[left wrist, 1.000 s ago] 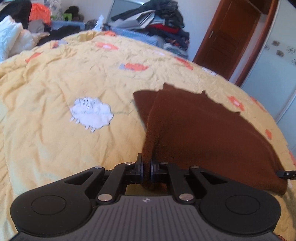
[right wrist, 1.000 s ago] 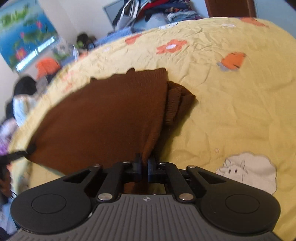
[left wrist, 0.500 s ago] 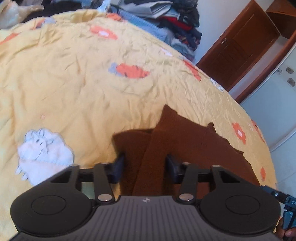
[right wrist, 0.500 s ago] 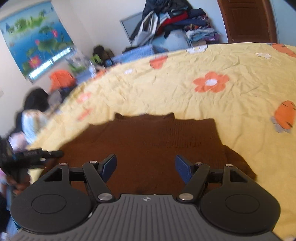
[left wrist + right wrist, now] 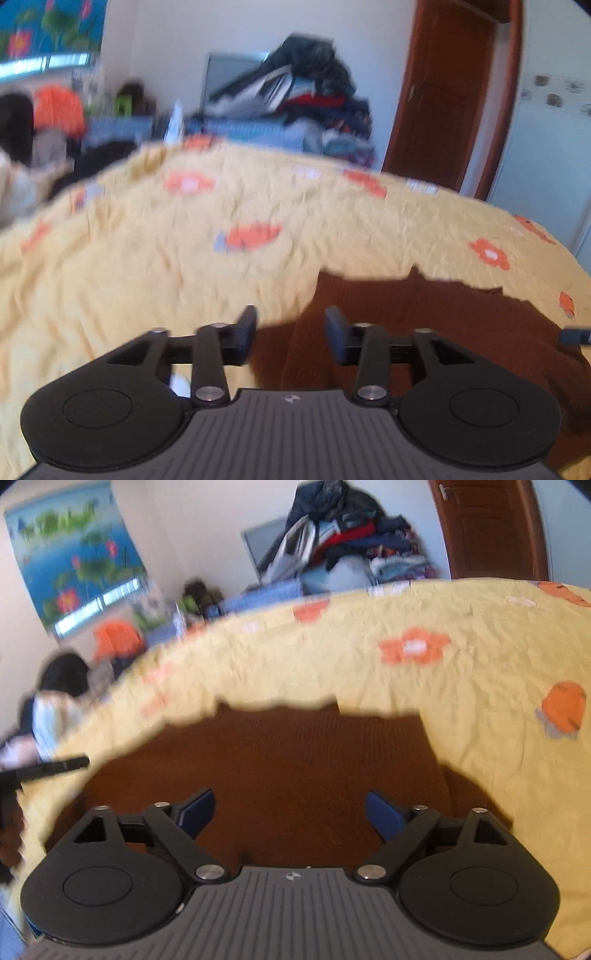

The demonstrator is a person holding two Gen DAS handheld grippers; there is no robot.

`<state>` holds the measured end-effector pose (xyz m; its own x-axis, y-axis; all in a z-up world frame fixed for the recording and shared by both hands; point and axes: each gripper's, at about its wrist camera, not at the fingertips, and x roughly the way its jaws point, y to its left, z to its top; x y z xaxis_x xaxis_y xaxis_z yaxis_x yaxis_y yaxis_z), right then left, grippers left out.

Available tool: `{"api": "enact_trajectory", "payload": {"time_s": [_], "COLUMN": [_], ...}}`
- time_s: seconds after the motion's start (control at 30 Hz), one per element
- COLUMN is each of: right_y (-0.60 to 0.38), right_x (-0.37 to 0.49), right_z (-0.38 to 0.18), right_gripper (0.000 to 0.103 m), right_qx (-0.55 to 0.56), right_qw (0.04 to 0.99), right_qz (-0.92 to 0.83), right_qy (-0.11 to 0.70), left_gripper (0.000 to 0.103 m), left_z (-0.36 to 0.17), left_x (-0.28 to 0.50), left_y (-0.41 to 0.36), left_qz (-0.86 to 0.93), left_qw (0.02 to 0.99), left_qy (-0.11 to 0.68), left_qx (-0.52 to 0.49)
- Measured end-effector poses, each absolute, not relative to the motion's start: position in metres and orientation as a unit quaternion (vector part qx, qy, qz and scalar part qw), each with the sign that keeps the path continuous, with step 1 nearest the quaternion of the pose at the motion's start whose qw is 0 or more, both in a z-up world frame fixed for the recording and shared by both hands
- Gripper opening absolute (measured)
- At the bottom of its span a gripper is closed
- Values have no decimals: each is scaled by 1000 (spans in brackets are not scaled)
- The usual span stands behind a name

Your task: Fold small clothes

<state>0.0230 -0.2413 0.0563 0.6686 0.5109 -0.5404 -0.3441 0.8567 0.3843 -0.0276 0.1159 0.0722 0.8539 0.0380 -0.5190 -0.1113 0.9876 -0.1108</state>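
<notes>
Both jaws are opening, empty, above the blurred brown garment (image 5: pixel 295 760), its near edge hidden.

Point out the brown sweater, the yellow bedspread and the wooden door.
brown sweater (image 5: pixel 295 768), right wrist view, middle of its flat body
yellow bedspread (image 5: pixel 480 709), right wrist view, bare patch between prints
wooden door (image 5: pixel 439 99), left wrist view, central panel
</notes>
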Motion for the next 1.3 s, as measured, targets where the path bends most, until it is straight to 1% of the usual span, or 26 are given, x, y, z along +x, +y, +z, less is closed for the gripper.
{"api": "enact_trajectory", "payload": {"time_s": [0.03, 0.07, 0.1, 0.2, 0.23, 0.27, 0.33, 0.37, 0.4, 0.5, 0.53, 0.6, 0.63, 0.67, 0.7, 0.73, 0.83, 0.9, 0.97, 1.03, 1.1, 1.17, 1.23, 1.3], "right_y": [-244, -244, -244, -235, -231, -227, -219, -217, -217, -221, -221, -213, -209, -207, -206, -205, -203, -193, -182, -180, -182, -181, -174, -177], "right_x": [27, 34, 44, 79, 87, 95, 103, 102, 98, 85, 85, 86, 87, 89, 90, 91, 92, 96, 105, 117, 111, 112, 111, 108], "right_z": [62, 66, 67, 58, 53, 48, 37, 33, 30, 19, 20, 22, 25, 29, 35, 43, 64, 68, 59, 36, 17, 18, 18, 24], "right_gripper": [97, 100, 100, 98, 98, 97, 97, 97, 98, 98, 99, 102, 102, 101, 97, 97, 102, 103, 103, 103, 103, 103, 103, 102], "right_qx": [133, 135, 133, 145, 150, 150, 126, 109, 97, 77, 82, 58, 47, 41, 43, 52, 90, 78, 47, 36, -9, -7, -37, -25], "right_qw": [908, 912, 914, 900, 893, 887, 886, 890, 895, 907, 907, 908, 907, 906, 906, 908, 913, 911, 907, 897, 917, 916, 913, 913], "right_qz": [237, 232, 225, 219, 223, 226, 216, 218, 225, 241, 238, 238, 237, 233, 222, 210, 217, 226, 217, 195, 182, 179, 181, 174], "right_qy": [318, 311, 311, 348, 361, 373, 390, 384, 373, 337, 337, 341, 345, 351, 358, 359, 332, 336, 357, 394, 355, 359, 363, 368], "left_gripper": [74, 77, 77, 74, 64, 57, 57, 54, 54, 55, 55, 56, 56, 56, 56, 56, 55, 55, 55, 55, 55, 56, 56, 56], "left_z": [78, 79, 77, 61, 53, 46, 31, 21, 17, 4, 4, 5, 6, 6, 6, 6, 6, 6, 7, 7, 6, 7, 7, 7], "left_x": [-23, -15, -3, 40, 53, 65, 84, 91, 89, 79, 76, 77, 77, 76, 75, 74, 73, 73, 72, 72, 72, 72, 72, 72], "left_y": [109, 101, 92, 73, 68, 63, 60, 63, 64, 55, 52, 55, 55, 54, 54, 54, 54, 54, 54, 54, 55, 55, 55, 55], "left_qz": [31, 22, 12, -22, -36, -44, -30, -17, -18, -28, -25, -20, -19, -18, -17, -17, -19, -20, -20, -21, -22, -23, -24, -24], "left_qw": [964, 965, 964, 950, 943, 937, 926, 918, 928, 943, 945, 946, 946, 946, 947, 947, 947, 947, 947, 947, 948, 948, 948, 948], "left_qy": [258, 256, 262, 307, 324, 340, 370, 389, 366, 332, 325, 325, 324, 323, 321, 320, 320, 320, 319, 319, 318, 318, 318, 317], "left_qx": [-59, -50, -41, -56, -67, -70, -70, -73, -61, 13, 17, 1, 1, 2, 2, 1, 1, 0, -1, -2, -5, -6, -8, -8]}}
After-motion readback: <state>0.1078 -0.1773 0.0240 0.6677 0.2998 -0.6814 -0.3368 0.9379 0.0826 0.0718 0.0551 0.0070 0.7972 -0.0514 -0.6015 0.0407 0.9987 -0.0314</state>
